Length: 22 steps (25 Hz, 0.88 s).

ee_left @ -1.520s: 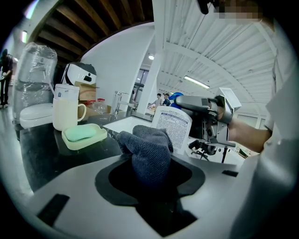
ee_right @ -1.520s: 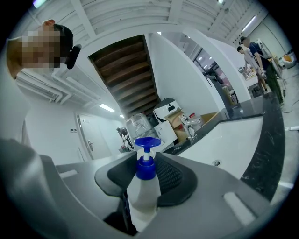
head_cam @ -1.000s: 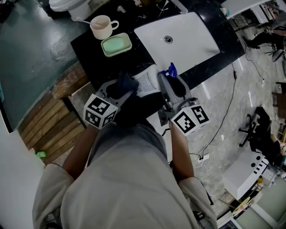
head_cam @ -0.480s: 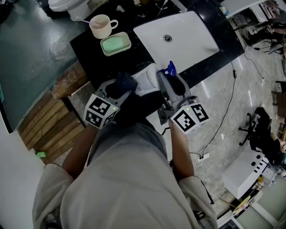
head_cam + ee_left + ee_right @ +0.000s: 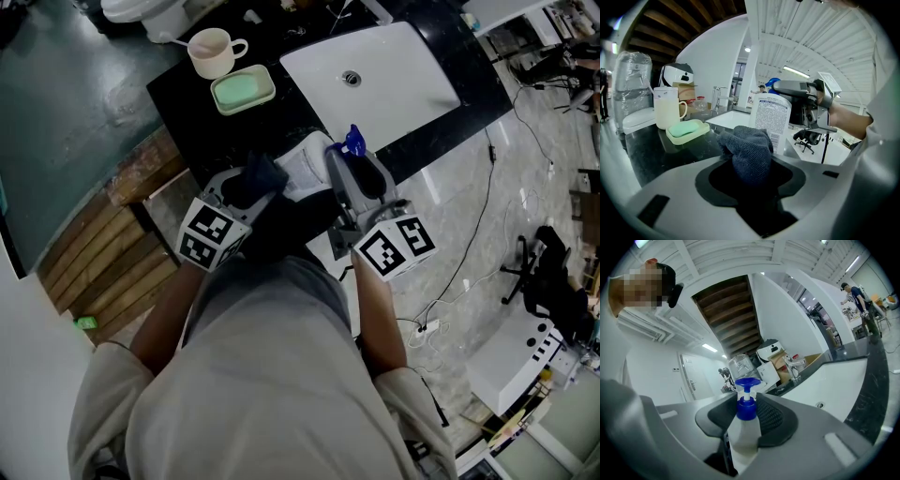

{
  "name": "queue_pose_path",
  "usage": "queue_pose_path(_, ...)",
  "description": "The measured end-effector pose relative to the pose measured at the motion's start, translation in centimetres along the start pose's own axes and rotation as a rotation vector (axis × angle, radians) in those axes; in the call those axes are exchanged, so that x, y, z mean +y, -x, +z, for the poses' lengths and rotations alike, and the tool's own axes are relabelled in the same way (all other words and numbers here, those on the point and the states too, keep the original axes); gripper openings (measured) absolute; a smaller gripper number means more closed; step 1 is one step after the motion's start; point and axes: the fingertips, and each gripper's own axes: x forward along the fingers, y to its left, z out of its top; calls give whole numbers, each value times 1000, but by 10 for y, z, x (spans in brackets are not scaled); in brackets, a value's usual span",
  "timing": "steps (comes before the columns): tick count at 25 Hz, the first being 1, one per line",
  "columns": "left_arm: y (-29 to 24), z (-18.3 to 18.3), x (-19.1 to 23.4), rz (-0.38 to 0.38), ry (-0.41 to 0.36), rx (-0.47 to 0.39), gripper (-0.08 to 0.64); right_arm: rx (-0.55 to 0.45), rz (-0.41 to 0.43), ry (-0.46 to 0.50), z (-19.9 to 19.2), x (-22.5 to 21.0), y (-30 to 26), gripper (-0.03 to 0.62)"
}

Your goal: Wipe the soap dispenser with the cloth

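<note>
Left side first: the left tongs (image 5: 253,182) are clamped on the cloth (image 5: 749,151), a dark grey ribbed knit rag bunched into a soft lump that sticks out past the tips. Just beyond it, at about 1 o'clock in the left gripper view, is the soap dispenser (image 5: 771,117). It's a smooth white plastic cylinder with a printed label facing the cloth and a blue pump on top. It sits near the front edge of the black surface (image 5: 192,112), long axis roughly upright with a slight lean. I can't tell if its base is resting on anything. Cloth and bottle look right up against each other, but whether they actually touch is hard to say. Further right, the right tongs (image 5: 746,425) pinch the dispenser round its upper body, with the pump head poking out past the jaws. In the head view the bottle is at 3 o'clock from the left tongs, so I'd guess the left hand does the rubbing along the bottle's length while the right holds steady. Slick plastic, so it might twist in the grip
</note>
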Motion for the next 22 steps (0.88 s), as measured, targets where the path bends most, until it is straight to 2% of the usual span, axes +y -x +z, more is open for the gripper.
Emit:
queue_pose_path(15, 1, 7, -2, 2, -28, -6, 175, 6, 9, 17, -1, 3, -1, 120)
queue_pose_path(22, 2, 11, -4, -3, -9, -13, 175, 9, 16, 26, -2, 6, -2, 120)
